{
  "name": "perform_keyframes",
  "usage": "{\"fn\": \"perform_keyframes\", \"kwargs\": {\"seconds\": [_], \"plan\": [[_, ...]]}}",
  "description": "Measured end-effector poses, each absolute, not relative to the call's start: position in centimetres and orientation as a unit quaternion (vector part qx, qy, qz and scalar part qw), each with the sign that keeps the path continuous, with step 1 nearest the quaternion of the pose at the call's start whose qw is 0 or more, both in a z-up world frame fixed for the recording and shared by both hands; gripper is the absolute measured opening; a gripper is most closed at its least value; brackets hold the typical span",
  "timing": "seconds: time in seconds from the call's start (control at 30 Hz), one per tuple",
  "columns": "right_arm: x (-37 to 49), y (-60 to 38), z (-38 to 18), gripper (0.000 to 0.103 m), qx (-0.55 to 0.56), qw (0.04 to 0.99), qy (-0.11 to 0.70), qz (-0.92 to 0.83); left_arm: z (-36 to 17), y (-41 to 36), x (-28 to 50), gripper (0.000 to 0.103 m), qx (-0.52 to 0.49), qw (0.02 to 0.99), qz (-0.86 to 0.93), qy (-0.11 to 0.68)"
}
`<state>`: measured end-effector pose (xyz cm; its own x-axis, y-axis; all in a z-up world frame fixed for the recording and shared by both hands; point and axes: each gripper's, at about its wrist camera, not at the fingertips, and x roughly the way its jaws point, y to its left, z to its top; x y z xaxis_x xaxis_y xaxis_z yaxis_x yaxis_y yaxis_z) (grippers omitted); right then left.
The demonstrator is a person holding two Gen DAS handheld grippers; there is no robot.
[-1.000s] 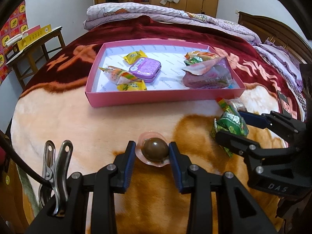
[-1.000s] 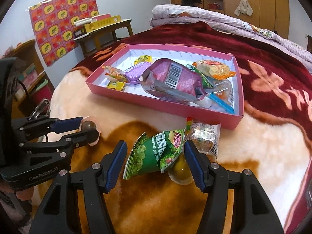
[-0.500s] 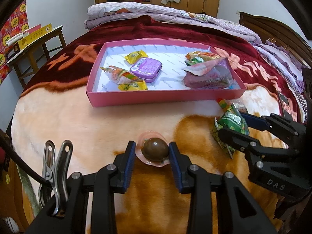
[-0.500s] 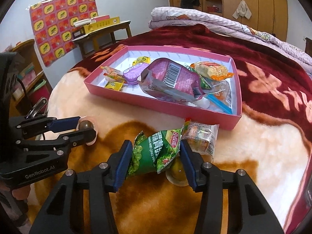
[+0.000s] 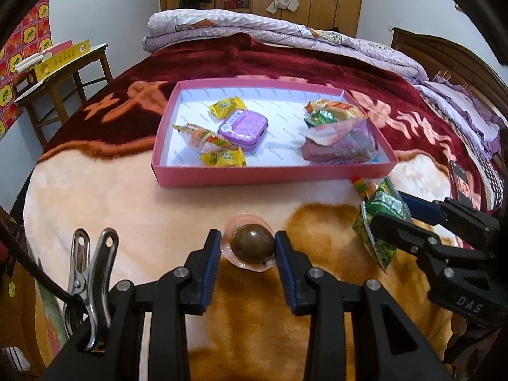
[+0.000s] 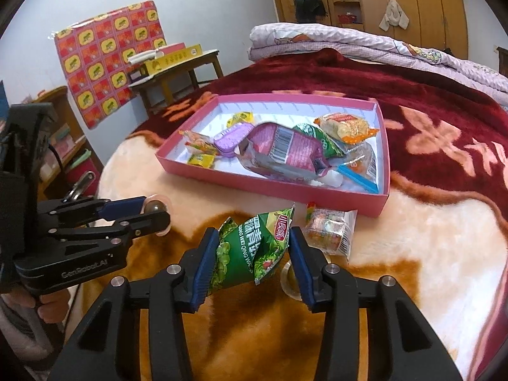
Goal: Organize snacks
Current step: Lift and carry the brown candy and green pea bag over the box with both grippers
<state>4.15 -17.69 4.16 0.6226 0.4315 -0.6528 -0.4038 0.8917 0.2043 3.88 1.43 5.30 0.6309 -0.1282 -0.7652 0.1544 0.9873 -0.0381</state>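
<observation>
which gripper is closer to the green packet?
Right. The right gripper has the green packet between its closing jaws. The left gripper is off to the side, clamped on the brown jelly cup.

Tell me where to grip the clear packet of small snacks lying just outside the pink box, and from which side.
Take the clear snack packet across its short width, near the middle, coming from above. It lies flat on the blanket, so its broad face gives no hold. Its far end is close to the pink box wall, and the green bag lies to its left.
</observation>
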Motion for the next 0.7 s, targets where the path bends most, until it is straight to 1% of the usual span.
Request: {"fn": "perform_keyframes", "kwargs": {"seconds": [0.7], "plan": [[6.0, -18.6, 9.8, 0.046, 0.029, 0.909, 0.324, 0.26, 10.9, 0.6, 7.3, 0.036, 0.041, 0.928, -0.076, 0.361]]}}
